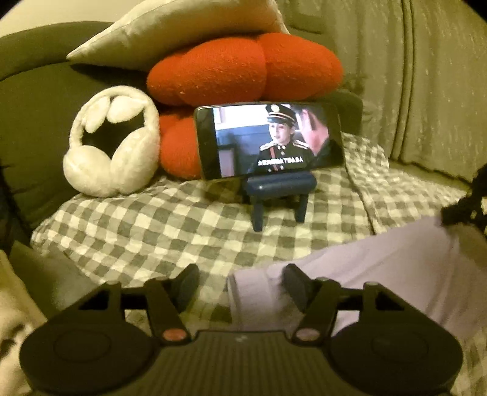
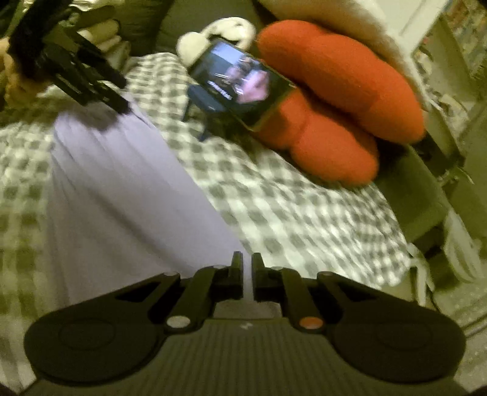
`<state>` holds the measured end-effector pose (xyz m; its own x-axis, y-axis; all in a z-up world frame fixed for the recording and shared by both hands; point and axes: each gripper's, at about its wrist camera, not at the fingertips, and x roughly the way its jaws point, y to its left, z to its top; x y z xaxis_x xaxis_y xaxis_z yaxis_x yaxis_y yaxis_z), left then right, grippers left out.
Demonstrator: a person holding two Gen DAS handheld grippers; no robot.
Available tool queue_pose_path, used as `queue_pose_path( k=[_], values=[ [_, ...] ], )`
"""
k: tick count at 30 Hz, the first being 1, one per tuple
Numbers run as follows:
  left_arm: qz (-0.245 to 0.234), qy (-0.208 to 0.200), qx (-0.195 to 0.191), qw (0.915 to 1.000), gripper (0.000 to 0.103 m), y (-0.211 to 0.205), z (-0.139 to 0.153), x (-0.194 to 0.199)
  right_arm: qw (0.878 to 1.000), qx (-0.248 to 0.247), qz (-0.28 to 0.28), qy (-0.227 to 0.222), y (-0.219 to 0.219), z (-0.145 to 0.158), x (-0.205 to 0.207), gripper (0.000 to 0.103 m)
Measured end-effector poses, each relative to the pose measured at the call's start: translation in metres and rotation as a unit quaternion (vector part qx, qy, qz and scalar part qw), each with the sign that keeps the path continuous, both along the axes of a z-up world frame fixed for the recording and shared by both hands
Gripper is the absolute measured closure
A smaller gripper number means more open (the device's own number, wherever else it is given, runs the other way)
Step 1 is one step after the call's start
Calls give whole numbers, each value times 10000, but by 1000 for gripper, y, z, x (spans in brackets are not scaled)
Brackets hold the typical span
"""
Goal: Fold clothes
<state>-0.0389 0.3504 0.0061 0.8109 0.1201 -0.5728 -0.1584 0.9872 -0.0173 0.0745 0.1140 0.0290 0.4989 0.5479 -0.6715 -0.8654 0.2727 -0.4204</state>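
A lavender garment lies stretched out on a grey-and-white checked blanket. My left gripper is open, low over the blanket, with the garment's near corner between its fingers. In the right wrist view the garment runs from the upper left down to my right gripper, whose fingers are closed to a thin gap with the pale cloth in it. The left gripper shows there at the garment's far end. The right gripper appears as a dark blur at the right edge of the left wrist view.
A phone playing video stands on a small blue stand on the blanket. Behind it are a red knot cushion, white fluffy earmuffs and a beige pillow. Curtains hang at the right.
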Motion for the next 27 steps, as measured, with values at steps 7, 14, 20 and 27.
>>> queue_pose_path(
  k=[7, 14, 20, 27],
  values=[
    [82, -141, -128, 9998, 80, 4, -4, 6, 9998, -101, 92, 108, 27, -15, 3, 103],
    [165, 1, -73, 9998, 74, 4, -14, 16, 9992, -175, -138, -339, 25, -19, -4, 103],
    [380, -107, -212, 9990, 52, 14, -1, 2, 9975, 256, -479, -462, 6, 3, -19, 94],
    [738, -376, -608, 9947, 49, 24, 20, -56, 9952, 688, -675, 178, -57, 34, -73, 89]
  ],
)
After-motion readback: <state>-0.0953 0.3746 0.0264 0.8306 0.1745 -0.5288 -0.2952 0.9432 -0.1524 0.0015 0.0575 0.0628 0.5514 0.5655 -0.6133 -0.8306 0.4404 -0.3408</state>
